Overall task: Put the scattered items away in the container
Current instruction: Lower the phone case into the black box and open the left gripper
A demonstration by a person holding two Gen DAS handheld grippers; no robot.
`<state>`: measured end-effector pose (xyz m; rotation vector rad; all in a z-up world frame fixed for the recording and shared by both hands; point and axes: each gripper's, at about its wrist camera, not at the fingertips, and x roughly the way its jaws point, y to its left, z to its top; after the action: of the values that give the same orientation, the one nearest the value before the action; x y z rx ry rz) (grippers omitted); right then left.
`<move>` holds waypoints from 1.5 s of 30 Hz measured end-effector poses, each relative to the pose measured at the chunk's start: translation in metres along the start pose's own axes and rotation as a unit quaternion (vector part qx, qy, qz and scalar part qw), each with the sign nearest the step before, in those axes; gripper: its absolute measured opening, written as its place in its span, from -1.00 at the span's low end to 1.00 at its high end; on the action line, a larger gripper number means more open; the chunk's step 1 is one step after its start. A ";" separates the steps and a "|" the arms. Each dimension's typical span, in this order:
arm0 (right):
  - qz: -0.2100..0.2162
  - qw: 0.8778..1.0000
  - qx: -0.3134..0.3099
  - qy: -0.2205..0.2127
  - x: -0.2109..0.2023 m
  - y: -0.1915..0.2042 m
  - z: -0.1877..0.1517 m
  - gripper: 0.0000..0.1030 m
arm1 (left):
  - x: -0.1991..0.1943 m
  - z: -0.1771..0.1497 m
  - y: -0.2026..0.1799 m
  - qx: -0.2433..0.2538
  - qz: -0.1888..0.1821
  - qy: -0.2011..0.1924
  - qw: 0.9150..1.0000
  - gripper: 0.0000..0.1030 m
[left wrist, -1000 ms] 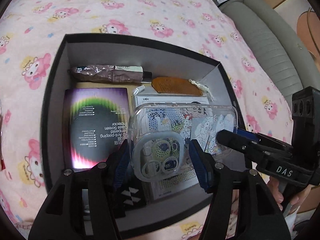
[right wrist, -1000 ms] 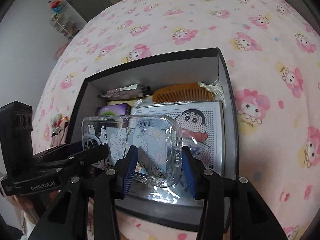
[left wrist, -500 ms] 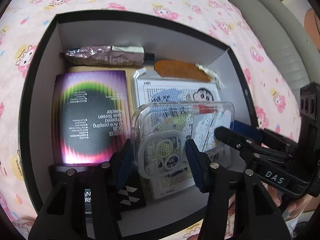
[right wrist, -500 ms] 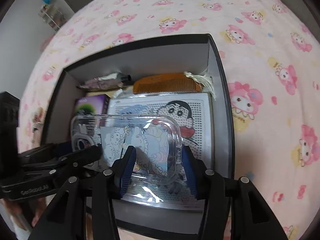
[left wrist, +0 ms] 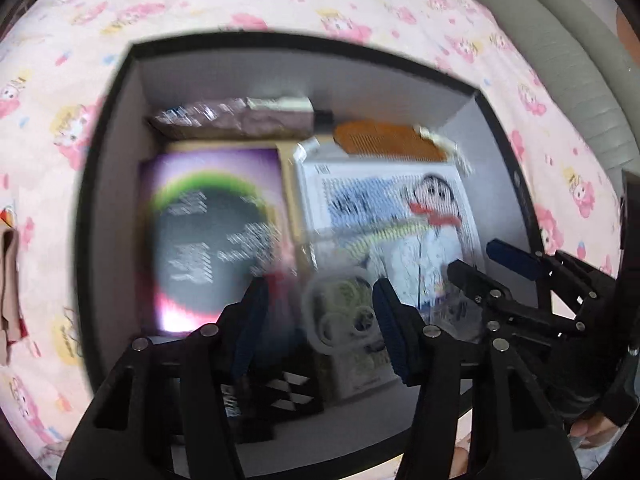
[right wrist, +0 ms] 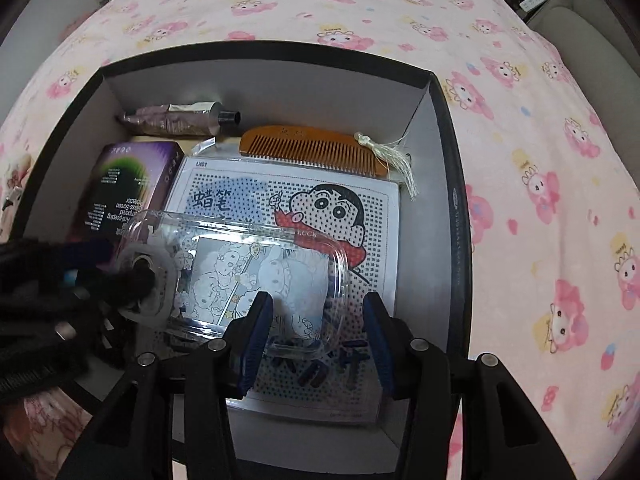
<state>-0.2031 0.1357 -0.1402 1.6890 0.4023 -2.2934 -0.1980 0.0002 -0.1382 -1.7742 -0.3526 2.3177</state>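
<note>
A clear phone case [right wrist: 256, 276] with a cartoon card inside hangs low in the black box [right wrist: 452, 184], just over a cartoon bead sheet [right wrist: 320, 208]. My left gripper [left wrist: 320, 300] has the case's camera-ring end [left wrist: 348, 316] between its pads and seems shut on it, though this view is blurred. In the right wrist view the left gripper [right wrist: 120, 264] is a dark blur at that same end. My right gripper [right wrist: 316, 304] straddles the other end. Its left pad overlaps the case, and a strip of sheet shows between the case's edge and its right pad.
In the box lie a crumpled tube [right wrist: 180, 118], a wooden comb [right wrist: 312, 150] with a tassel and a purple screen-protector box [right wrist: 120, 184]. The box sits on a pink cartoon blanket [right wrist: 540, 160]. A grey sofa [left wrist: 580, 60] is beyond it. A person's hand [left wrist: 592, 428] holds the right gripper.
Both grippers have sunk with the case from above the box's rim down close to its contents. The case's end has slid away from the right gripper's right pad.
</note>
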 end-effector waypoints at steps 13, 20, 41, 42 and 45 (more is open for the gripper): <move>0.059 0.998 0.004 0.015 0.016 -0.009 0.017 -0.16 | 0.022 0.021 -0.006 -0.020 -0.018 0.002 1.000 -0.30; 0.066 0.997 0.012 0.046 0.016 -0.016 0.010 -0.16 | 0.028 0.009 -0.017 -0.008 -0.027 0.024 0.999 -0.29; 0.076 0.996 0.034 0.024 0.004 -0.031 0.021 -0.35 | 0.034 0.015 -0.020 0.011 -0.046 0.040 0.998 -0.47; 0.073 0.996 0.030 0.032 0.004 -0.030 0.021 -0.35 | 0.033 0.013 -0.020 0.014 -0.046 0.042 0.998 -0.47; 0.082 0.995 0.031 0.051 0.003 -0.031 0.019 -0.35 | 0.029 0.007 -0.020 0.017 -0.047 0.055 0.997 -0.47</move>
<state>-0.2318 0.1569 -0.1359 1.8020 0.2051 -2.1308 -0.2118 0.0277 -0.1570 -1.8187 -0.3681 2.1387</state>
